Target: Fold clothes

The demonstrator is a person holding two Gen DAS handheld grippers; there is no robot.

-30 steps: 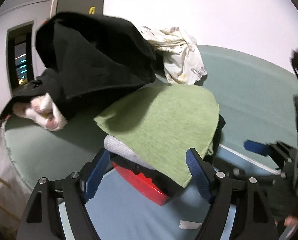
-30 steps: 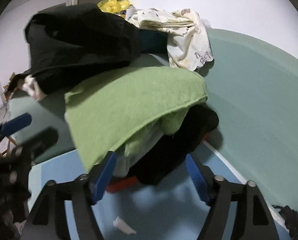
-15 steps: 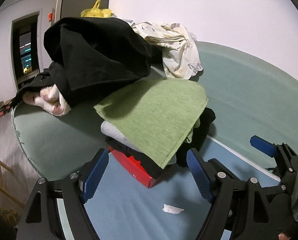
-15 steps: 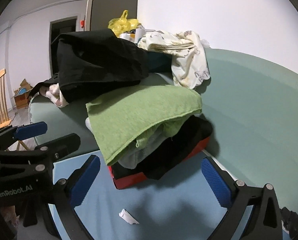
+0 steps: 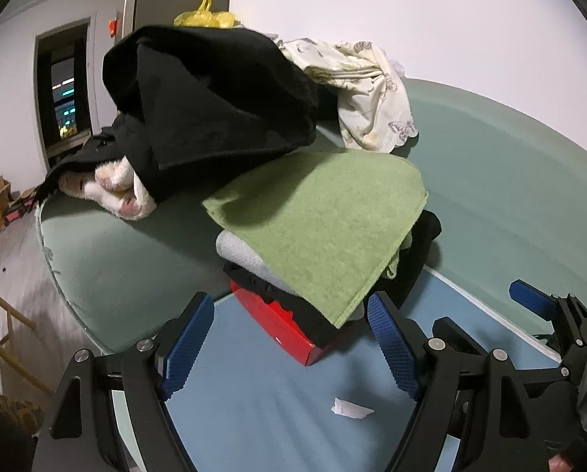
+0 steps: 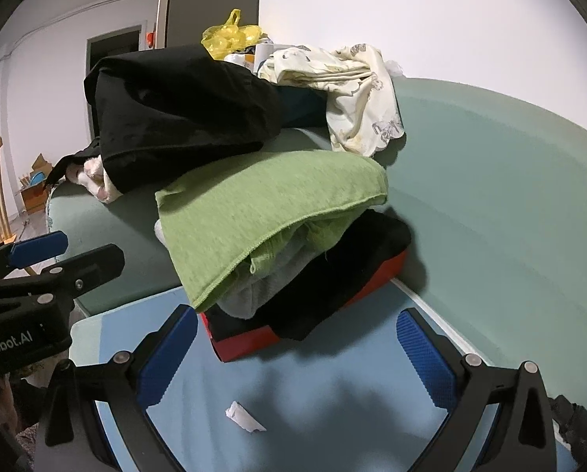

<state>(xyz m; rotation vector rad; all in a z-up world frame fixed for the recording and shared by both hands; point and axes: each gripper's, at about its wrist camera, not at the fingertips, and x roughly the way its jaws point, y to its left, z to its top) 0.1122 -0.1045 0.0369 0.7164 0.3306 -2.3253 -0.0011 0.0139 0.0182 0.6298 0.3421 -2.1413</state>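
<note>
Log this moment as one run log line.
left hand-held gripper: open, empty | right hand-held gripper: open, empty | green cloth: folded, tops stack on red box | paper scrap: on blue mat

Both grippers held low and level, spread wide, holding nothing.

The left gripper (image 5: 291, 340) points forward with its two blue-padded fingers (image 5: 187, 340) set far apart and nothing between them. The right gripper (image 6: 293, 358) sits beside it, just as wide, its blue fingers (image 6: 425, 358) bare as well. Each shows at the edge of the other's view: the right gripper off to the left one's right side, the left gripper off to the right one's left side, close by but not touching. A bit of fingertip skin shows at the lower right corner of the left wrist view.
</note>
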